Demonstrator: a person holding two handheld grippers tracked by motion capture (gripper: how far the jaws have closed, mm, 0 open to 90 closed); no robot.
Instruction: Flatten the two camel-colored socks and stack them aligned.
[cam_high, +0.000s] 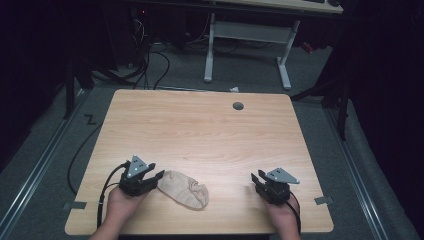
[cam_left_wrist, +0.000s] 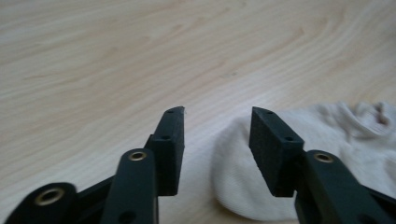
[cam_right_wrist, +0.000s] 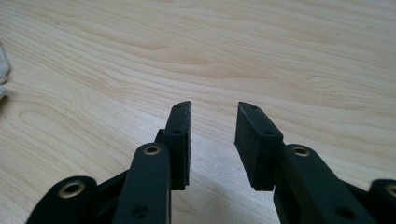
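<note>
Beige sock (cam_high: 184, 188) lies crumpled on the light wood table (cam_high: 200, 130), near the person's edge, just right of the left gripper (cam_high: 156, 176) in the high view. Its rounded end sits next to that gripper's fingertips, w/ the bunched, wrinkled part farther off toward the right gripper (cam_high: 256, 181).

Left gripper view: both black fingers (cam_left_wrist: 170, 144) stand apart w/ a clear gap, holding nothing. Sock (cam_left_wrist: 345, 154) shows pale cream here; its rounded end lies behind and beside the right-hand finger, reaching partway into the gap btwn the pads. Left-hand finger has bare wood (cam_left_wrist: 116, 70) around it. Can't tell whether the pad actually touches the fabric.

Right gripper view: fingers (cam_right_wrist: 180, 140) also spread apart, nothing btwn them, bare wood grain ahead and in the gap. A sliver of pale fabric (cam_right_wrist: 3, 70) shows at the far left edge, well apart from the fingertips.

High view: each gripper is held by a hand coming in from the bottom edge – left hand (cam_high: 120, 202), right hand (cam_high: 282, 212). Grey three-cornered plates sit on top of both grippers, black cables trail back from them. Right gripper sits near the table's right front corner, well apart from the sock. A small dark round grommet (cam_high: 238, 105) sits far ahead of both sets of fingers, near the table's far edge.
</note>
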